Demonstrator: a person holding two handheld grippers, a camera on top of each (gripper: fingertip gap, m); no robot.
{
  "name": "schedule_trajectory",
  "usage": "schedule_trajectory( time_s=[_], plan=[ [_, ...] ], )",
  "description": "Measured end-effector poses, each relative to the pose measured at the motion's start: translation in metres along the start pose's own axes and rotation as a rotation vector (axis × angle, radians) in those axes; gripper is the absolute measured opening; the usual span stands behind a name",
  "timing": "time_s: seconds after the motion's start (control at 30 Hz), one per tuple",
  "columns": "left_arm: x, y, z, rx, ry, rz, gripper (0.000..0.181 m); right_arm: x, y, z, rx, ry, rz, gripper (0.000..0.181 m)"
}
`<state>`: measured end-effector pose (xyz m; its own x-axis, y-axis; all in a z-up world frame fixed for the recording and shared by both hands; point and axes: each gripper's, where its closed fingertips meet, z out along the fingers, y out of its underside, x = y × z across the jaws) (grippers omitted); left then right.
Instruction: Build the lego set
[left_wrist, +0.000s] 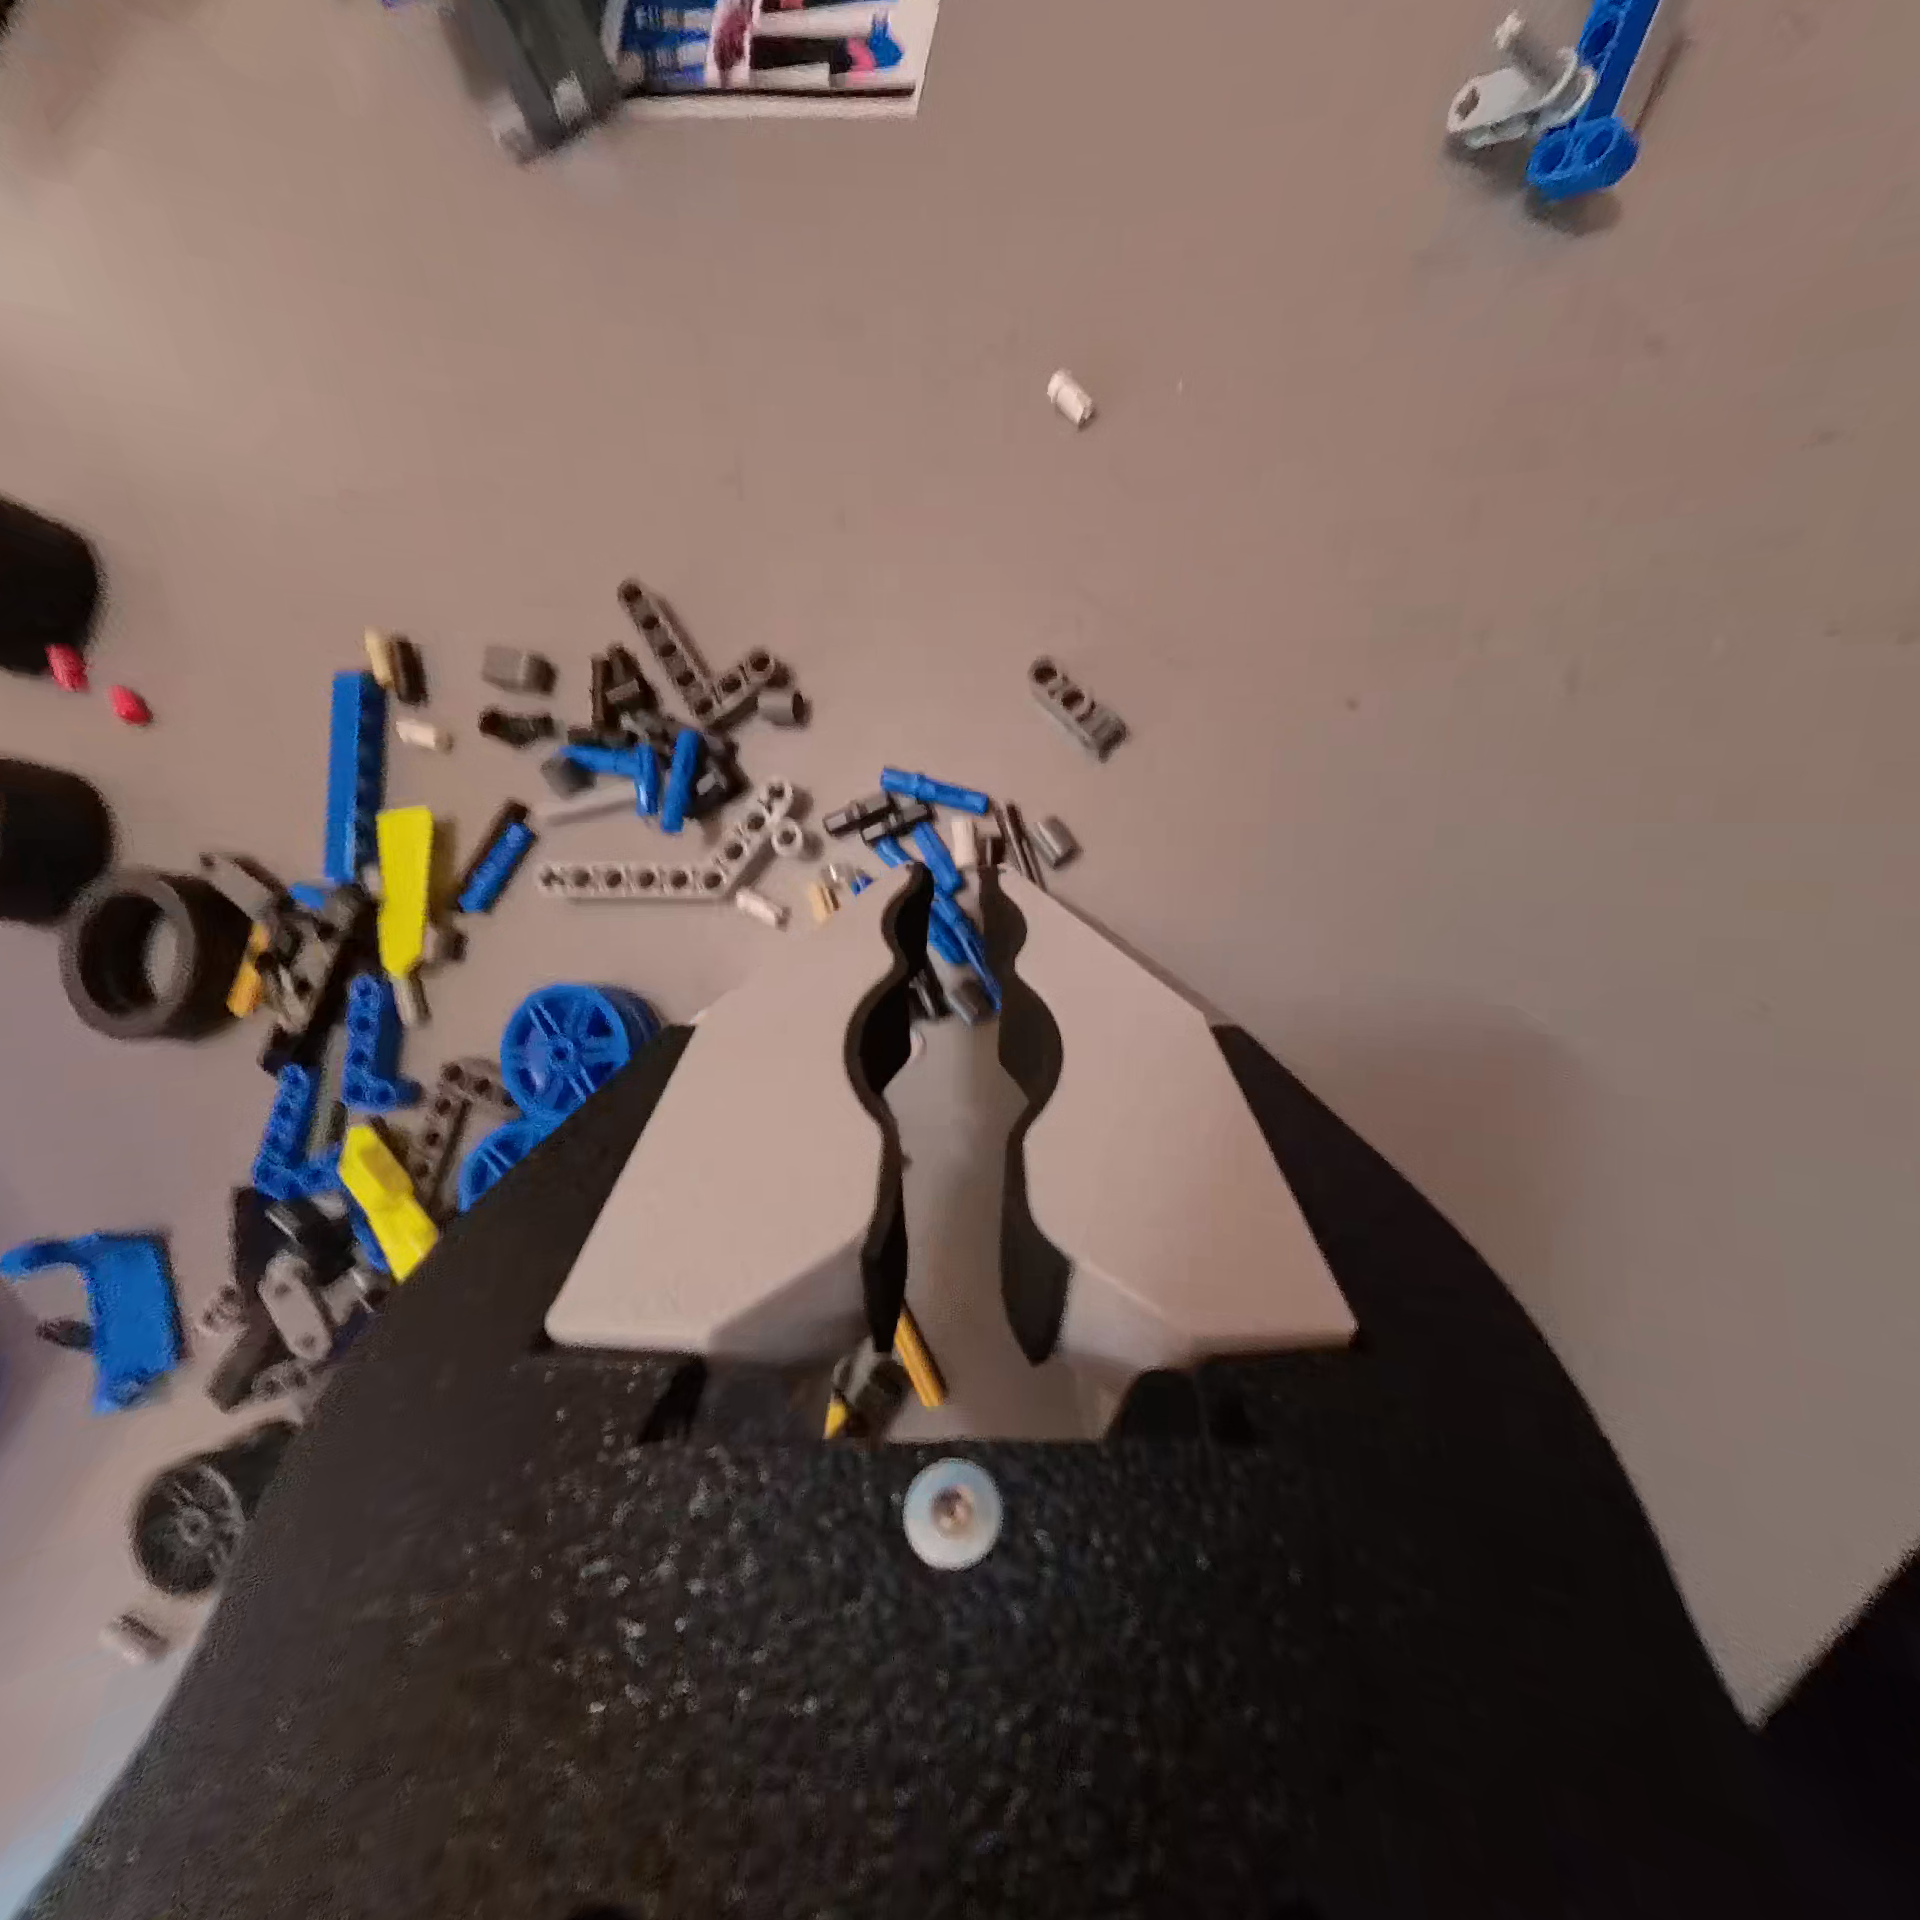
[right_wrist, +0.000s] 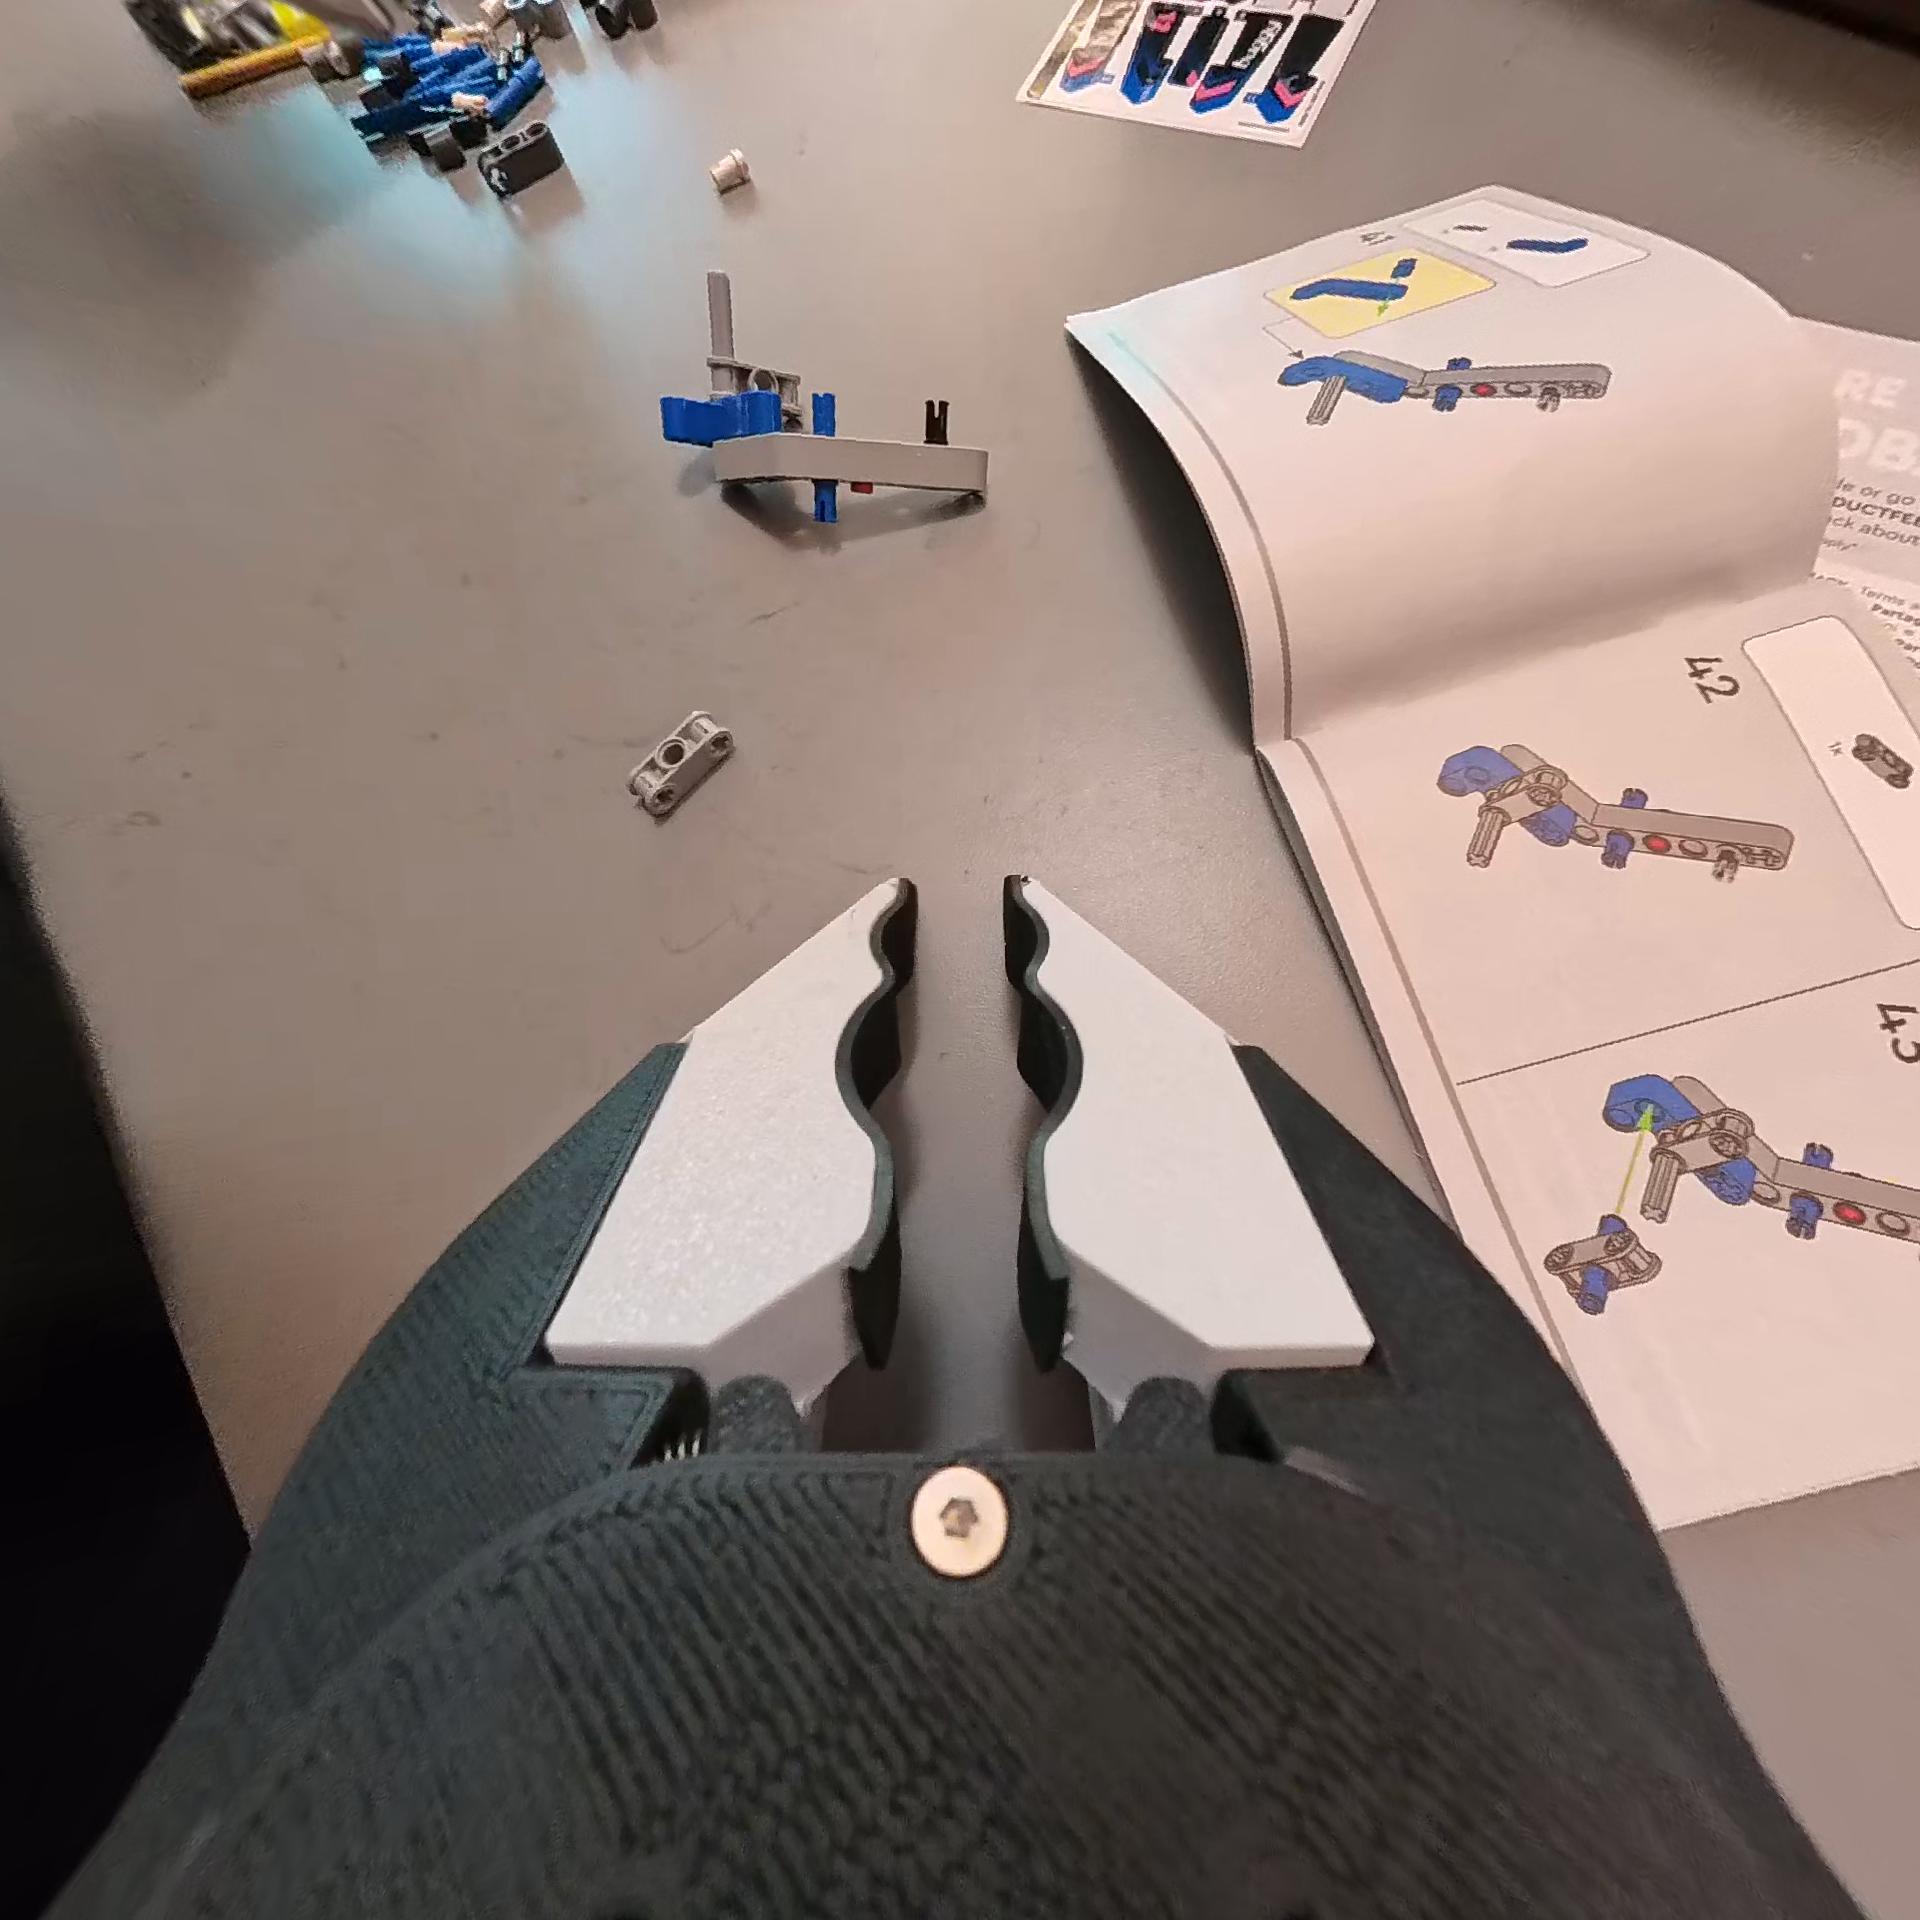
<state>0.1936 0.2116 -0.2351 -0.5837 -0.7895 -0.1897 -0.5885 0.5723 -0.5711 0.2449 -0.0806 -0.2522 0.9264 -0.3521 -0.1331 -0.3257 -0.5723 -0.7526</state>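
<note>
I'm holding my left gripper (left_wrist: 951, 883) over the loose parts pile (left_wrist: 623, 831), and its jaws are sitting a little apart with nothing pinched between the tips. Blue pins (left_wrist: 956, 925) are lying right under the tips, but whether they're touching I can't tell, since that view is blurry. The pile is sprawling across a plain grey table (left_wrist: 1455, 727): blue beams, yellow panels (left_wrist: 403, 883), dark grey beams, a black tyre (left_wrist: 145, 956) and a blue wheel hub (left_wrist: 566, 1044) off to the left.

My right gripper (right_wrist: 958, 883) is hanging released too, jaws parted, empty, pointing along the same matte grey tabletop, which is showing a few scuffs. The half-built assembly (right_wrist: 821, 442) is sitting well ahead of it, a grey beam with blue bits and a grey axle sticking straight up. A small grey connector (right_wrist: 681, 758) is lying by itself between the assembly and my fingertips, off to the left. The instruction booklet (right_wrist: 1558, 831) is lying open on the right, and a sticker sheet (right_wrist: 1195, 62) is sitting at the far edge. A tiny tan bush (right_wrist: 730, 169) is lying alone near the pile.
</note>
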Motion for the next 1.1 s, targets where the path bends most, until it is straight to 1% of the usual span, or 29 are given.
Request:
schedule_trajectory(
  time_s=[0.07,0.17,0.23,0.27,0.3,0.33,0.43,0.6,0.7,0.73,0.87,1.1],
  plan=[
    [-0.004,-0.008,0.005,0.014,0.001,0.088,0.007,0.000,0.000,0.000,0.000,0.001,0.003,0.015],
    [-0.011,-0.008,0.010,-0.024,0.064,0.207,0.015,0.000,0.000,0.000,0.001,-0.007,0.009,0.015],
    [-0.019,-0.011,0.013,-0.031,0.102,0.326,0.016,0.000,0.000,0.000,0.001,-0.009,0.010,0.016],
    [-0.020,-0.012,0.014,-0.033,0.133,0.392,0.014,0.000,0.000,0.000,0.001,-0.009,0.011,0.016],
    [-0.017,-0.012,0.014,-0.046,0.197,0.445,0.012,0.000,0.000,0.000,0.001,-0.011,0.013,0.016],
    [-0.015,-0.012,0.015,-0.061,0.259,0.483,0.013,0.000,0.000,0.000,0.002,-0.014,0.016,0.015],
    [-0.010,-0.015,0.019,-0.089,0.385,0.567,0.015,0.000,0.000,0.000,0.003,-0.024,0.028,0.015],
    [-0.008,0.001,0.028,-0.226,0.513,0.598,0.014,0.000,0.000,0.000,0.002,-0.018,0.017,0.016],
    [-0.008,0.001,0.031,-0.230,0.519,0.595,0.010,-0.001,0.000,0.000,0.001,-0.015,0.010,0.017],
    [-0.009,0.001,0.031,-0.229,0.510,0.595,0.005,-0.001,0.000,0.000,0.001,-0.014,0.009,0.017],
    [-0.007,-0.001,0.033,-0.186,0.481,0.583,0.005,-0.001,0.000,-0.001,0.001,-0.016,0.011,0.017],
    [-0.002,-0.013,0.027,-0.054,0.446,0.459,0.005,-0.001,0.000,-0.001,0.001,-0.013,0.004,0.017]
  ],
)
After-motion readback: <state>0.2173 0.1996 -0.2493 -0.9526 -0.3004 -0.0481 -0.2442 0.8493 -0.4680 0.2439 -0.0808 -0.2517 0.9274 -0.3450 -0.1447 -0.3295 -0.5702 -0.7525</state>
